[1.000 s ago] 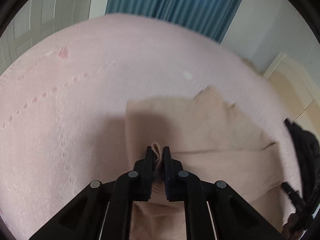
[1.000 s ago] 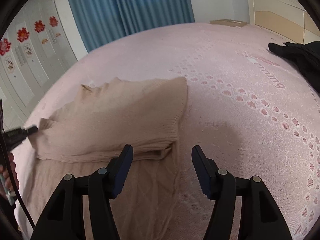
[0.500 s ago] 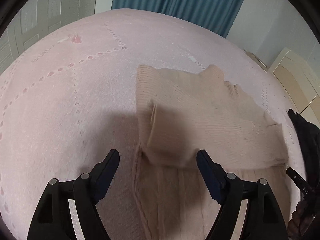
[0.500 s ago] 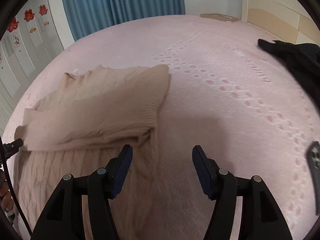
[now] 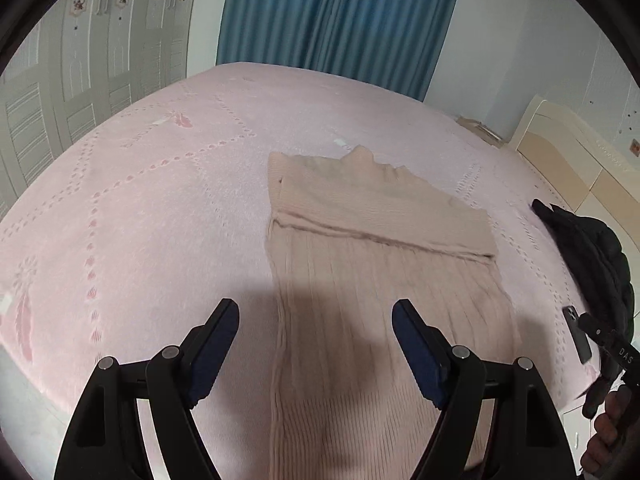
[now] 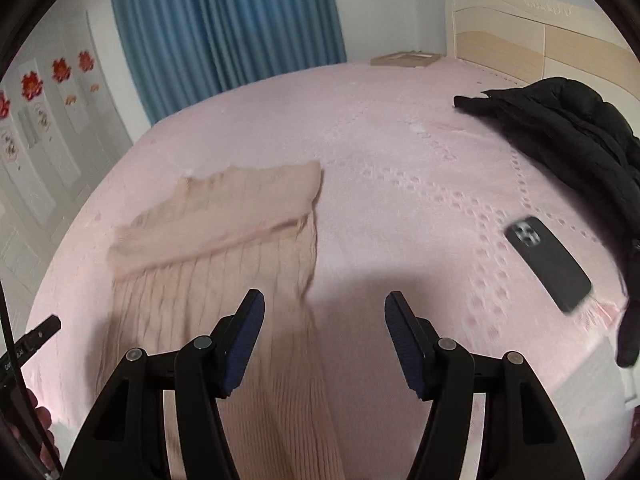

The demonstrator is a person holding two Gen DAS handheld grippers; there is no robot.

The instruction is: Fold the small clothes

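A: Where does the beige knit sweater (image 5: pixel 384 280) lie?

B: Flat on the pink bed (image 5: pixel 140 208), its upper part folded down into a band across the ribbed body, with the collar on the side toward the blue curtain (image 5: pixel 340 20). The lower body runs toward both cameras and out of view at the bottom.

A: And the left gripper (image 5: pixel 316 324)?

B: It hangs above the sweater's near part, tilted down toward it. Its jaws have just been opening and now stand wide apart with nothing between them; the pads touch no cloth.

A: The right gripper (image 6: pixel 324 316)?

B: It is also above the bed, angled downward at the sweater's near right edge. Its jaws are spread and empty: one finger sits over the knit, the other over bare sheet. At the sweater's left side, the tip of the other gripper and part of a hand (image 6: pixel 36 420) show at the picture's edge.

A: Anything else beside the sweater?

B: To its right, well apart, a dark phone (image 6: pixel 548 264) lies on the sheet, and beyond that a black jacket (image 6: pixel 560 128) near the headboard (image 6: pixel 520 32).
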